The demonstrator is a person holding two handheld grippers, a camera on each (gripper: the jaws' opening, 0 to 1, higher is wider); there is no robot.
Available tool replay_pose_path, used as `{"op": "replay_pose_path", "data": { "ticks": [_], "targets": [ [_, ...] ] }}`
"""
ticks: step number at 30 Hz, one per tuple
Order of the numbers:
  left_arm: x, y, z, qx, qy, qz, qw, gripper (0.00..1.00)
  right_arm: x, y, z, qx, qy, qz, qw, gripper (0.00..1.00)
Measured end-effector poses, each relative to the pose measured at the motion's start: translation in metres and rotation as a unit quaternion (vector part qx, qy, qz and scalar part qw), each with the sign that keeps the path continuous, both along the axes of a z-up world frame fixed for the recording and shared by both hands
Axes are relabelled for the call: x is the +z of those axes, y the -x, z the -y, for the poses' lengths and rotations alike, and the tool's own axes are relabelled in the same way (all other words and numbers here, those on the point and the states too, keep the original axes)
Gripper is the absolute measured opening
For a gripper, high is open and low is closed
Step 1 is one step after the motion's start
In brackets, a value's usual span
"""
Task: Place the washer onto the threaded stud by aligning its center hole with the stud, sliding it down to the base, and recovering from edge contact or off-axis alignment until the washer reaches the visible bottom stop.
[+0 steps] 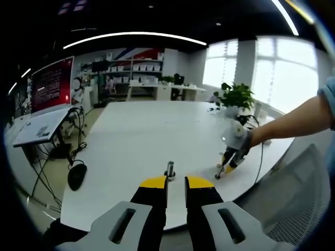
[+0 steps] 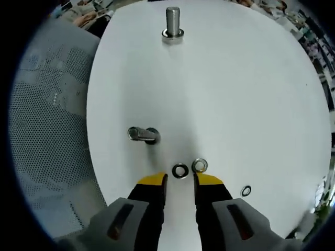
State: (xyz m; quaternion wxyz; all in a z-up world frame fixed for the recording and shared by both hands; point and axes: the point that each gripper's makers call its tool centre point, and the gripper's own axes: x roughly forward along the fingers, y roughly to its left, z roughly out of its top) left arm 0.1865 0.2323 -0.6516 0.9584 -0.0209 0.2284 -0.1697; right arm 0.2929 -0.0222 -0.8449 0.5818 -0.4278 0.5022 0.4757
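In the right gripper view, my right gripper (image 2: 180,183) is open just above the white table (image 2: 235,94). Two washers lie right in front of its yellow tips: a dark one (image 2: 180,170) and a shiny one (image 2: 199,166). A third, small washer (image 2: 246,191) lies to the right. A short threaded stud (image 2: 142,134) stands left of the tips. A taller stud (image 2: 172,21) stands far off with a ring at its base (image 2: 172,34). In the left gripper view, my left gripper (image 1: 176,184) is open with nothing in it, close behind a stud (image 1: 170,169). The right gripper (image 1: 230,158) points down at the table.
A mesh chair (image 2: 42,130) sits past the table's edge beside the right gripper; its back (image 1: 301,209) also appears low on the right. A person's arm (image 1: 293,123) reaches in from the right. A potted plant (image 1: 235,97), a mouse (image 1: 77,175) and a laptop (image 1: 39,130) stand further off.
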Motion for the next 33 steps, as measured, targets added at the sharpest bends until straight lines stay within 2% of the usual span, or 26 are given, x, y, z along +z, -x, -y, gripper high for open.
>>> {"op": "replay_pose_path", "data": {
  "ticks": [8, 10, 14, 17, 24, 28, 30, 33],
  "targets": [
    [-0.0007, -0.0001, 0.0000, -0.001, -0.001, -0.002, 1.0000, 0.10, 0.0000, -0.0008, -0.0003, -0.001, -0.003, -0.004, 1.0000, 0.24],
    [-0.0007, -0.0002, 0.0001, -0.001, -0.001, -0.002, 1.0000, 0.10, -0.0005, -0.0019, -0.0002, -0.024, 0.002, -0.004, 0.9997, 0.23],
    [-0.0005, -0.0002, 0.0003, -0.002, -0.001, -0.001, 1.0000, 0.10, 0.0001, -0.0007, -0.0003, -0.022, -0.001, 0.000, 0.9998, 0.23],
    [-0.0002, -0.0004, 0.0003, -0.002, 0.000, -0.001, 1.0000, 0.10, -0.0002, -0.0023, -0.0002, -0.054, -0.009, -0.004, 0.9985, 0.23],
    [0.0003, -0.0006, 0.0001, -0.001, -0.001, 0.001, 1.0000, 0.10, 0.0003, -0.0017, -0.0014, -0.059, -0.002, 0.000, 0.9982, 0.23],
    [0.0007, -0.0006, -0.0001, 0.000, 0.001, 0.002, 1.0000, 0.10, 0.0007, -0.0060, -0.0016, -0.088, -0.019, 0.005, 0.9959, 0.19],
    [0.0011, -0.0006, -0.0001, -0.001, 0.001, 0.003, 1.0000, 0.10, 0.0010, -0.0058, -0.0017, -0.082, -0.027, 0.012, 0.9962, 0.15],
    [0.0017, -0.0008, -0.0002, 0.000, 0.002, 0.005, 1.0000, 0.10, 0.0011, -0.0051, -0.0028, -0.070, -0.027, 0.021, 0.9970, 0.14]
  ]
}}
